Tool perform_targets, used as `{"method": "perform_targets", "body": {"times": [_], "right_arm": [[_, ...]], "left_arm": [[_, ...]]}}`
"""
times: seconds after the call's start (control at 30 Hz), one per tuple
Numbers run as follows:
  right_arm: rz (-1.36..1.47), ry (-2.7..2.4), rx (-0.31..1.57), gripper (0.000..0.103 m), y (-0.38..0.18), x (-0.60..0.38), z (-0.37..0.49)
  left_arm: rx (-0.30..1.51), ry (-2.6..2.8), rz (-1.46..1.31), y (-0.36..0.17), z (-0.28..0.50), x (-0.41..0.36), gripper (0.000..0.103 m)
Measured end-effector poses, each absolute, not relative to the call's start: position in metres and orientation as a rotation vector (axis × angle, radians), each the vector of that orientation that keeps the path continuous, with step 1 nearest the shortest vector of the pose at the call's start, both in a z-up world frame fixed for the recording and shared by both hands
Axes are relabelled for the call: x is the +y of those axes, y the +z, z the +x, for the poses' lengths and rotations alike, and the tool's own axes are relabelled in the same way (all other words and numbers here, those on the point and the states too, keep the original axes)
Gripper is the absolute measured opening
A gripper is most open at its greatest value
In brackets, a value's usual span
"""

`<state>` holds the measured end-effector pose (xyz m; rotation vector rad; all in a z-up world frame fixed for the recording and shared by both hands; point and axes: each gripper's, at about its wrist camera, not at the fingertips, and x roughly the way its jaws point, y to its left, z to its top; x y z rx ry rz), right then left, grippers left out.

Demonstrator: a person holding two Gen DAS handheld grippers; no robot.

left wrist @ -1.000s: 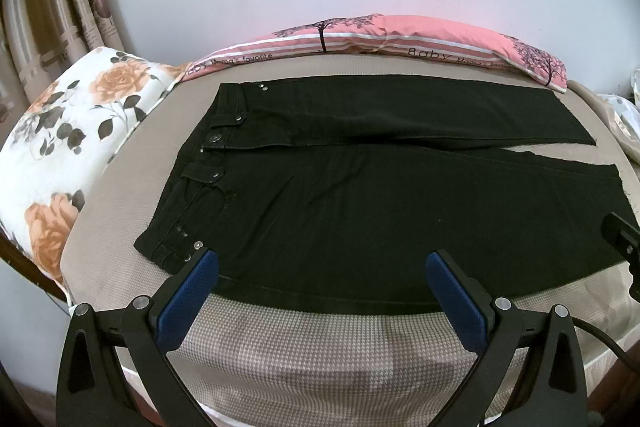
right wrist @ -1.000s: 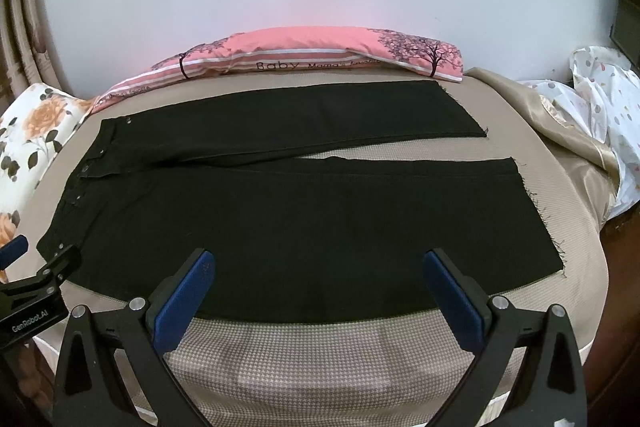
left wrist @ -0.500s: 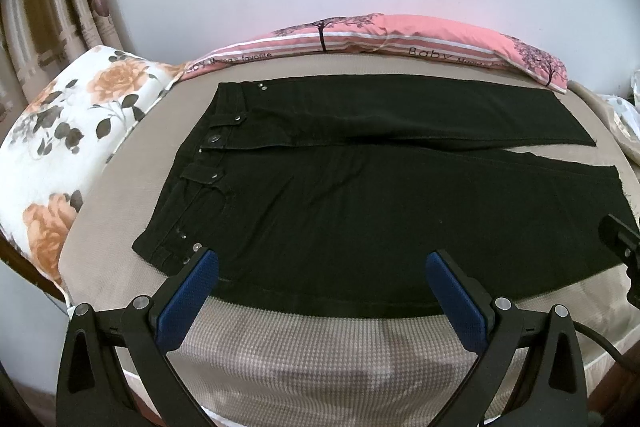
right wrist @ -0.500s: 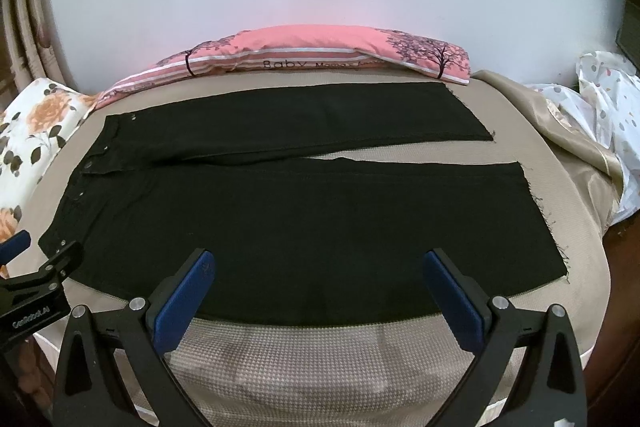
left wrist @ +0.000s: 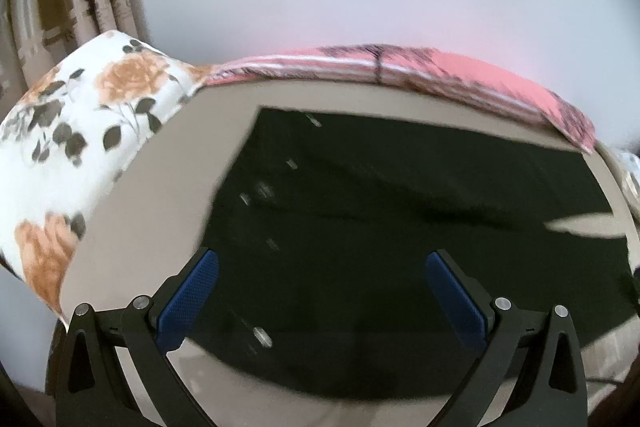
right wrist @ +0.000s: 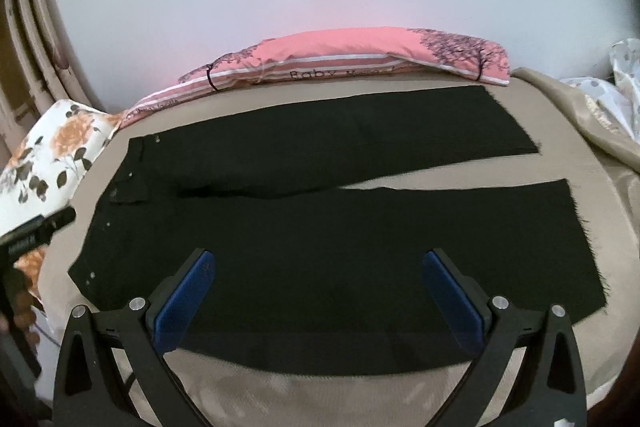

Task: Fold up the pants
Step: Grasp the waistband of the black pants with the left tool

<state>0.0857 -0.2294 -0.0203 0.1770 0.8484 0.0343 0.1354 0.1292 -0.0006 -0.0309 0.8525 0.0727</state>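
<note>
Two wide-open grippers over flat black pants
Left gripper point(left wrist: 322, 289) and right gripper point(right wrist: 316, 287) hold nothing; pants point(right wrist: 340, 227) lie spread, legs apart, waistband left.

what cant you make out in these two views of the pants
- Left wrist view: motion blur smears the black pants; waistband rivets are streaks.
- Left wrist view: both leg hems run past the right edge.
- Right wrist view: the left tool is cut off at the left edge, so its opening is unknown.
- Pink pillow lettering: partly legible.
</note>
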Motion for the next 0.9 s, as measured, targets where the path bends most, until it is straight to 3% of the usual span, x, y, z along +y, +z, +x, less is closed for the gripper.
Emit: {"method": "perform_targets", "body": {"times": [0.13, 0.4, 0.5, 0.7, 0.9], "right_arm": [[0.237, 0.092, 0.849, 0.103, -0.023, -0.227, 0.113], [0.227, 0.064, 0.906, 0.103, -0.035, -0.217, 0.172], [0.212, 0.057, 0.931, 0.103, -0.043, -0.211, 0.188], [0.181, 0.040, 0.991, 0.103, -0.061, -0.200, 0.212], [0.164, 0.025, 1.031, 0.103, -0.076, -0.193, 0.231]], "left_arm": [[0.851, 0.088, -0.047, 0.003, 0.178, 0.169, 0.098], [0.928, -0.098, -0.250, -0.014, 0.277, 0.232, 0.058], [0.976, -0.205, -0.384, -0.032, 0.312, 0.253, 0.051], [1.070, -0.278, -0.580, -0.074, 0.366, 0.290, 0.043], [1.127, -0.321, -0.636, -0.103, 0.392, 0.301, 0.041]]}}
